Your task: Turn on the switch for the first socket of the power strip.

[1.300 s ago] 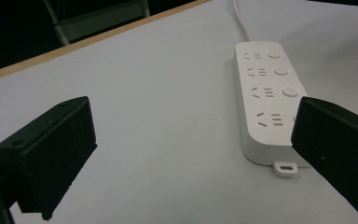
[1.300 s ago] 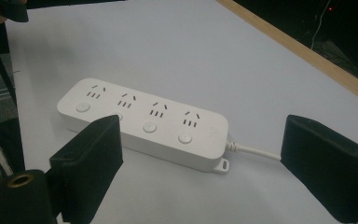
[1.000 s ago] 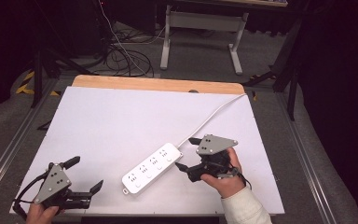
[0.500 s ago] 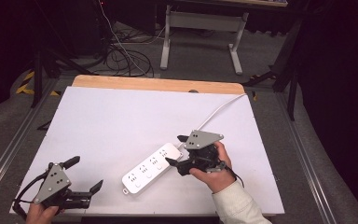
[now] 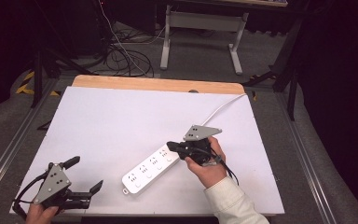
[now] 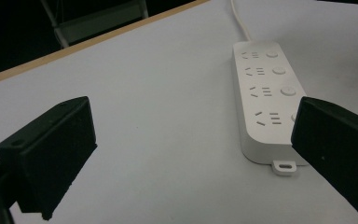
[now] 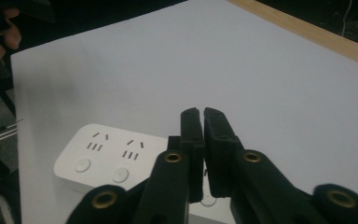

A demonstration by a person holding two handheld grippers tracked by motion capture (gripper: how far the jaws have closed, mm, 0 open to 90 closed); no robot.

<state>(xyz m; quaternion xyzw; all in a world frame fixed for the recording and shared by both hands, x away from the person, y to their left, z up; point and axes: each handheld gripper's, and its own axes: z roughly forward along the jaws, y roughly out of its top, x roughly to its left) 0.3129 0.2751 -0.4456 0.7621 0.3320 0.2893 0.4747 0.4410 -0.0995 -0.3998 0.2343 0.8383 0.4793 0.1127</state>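
White four-socket power strip (image 5: 150, 168) lies slantwise on the white bench (image 5: 121, 121), its cord (image 5: 221, 108) running to the far edge. Above its far end hangs the right gripper (image 5: 173, 146), jaws pressed together on nothing. Near the front-left corner, the left gripper (image 5: 85, 174) rests with jaws spread wide.

Power strip (image 5: 151, 168) alone obstructs the white table (image 5: 112, 126).
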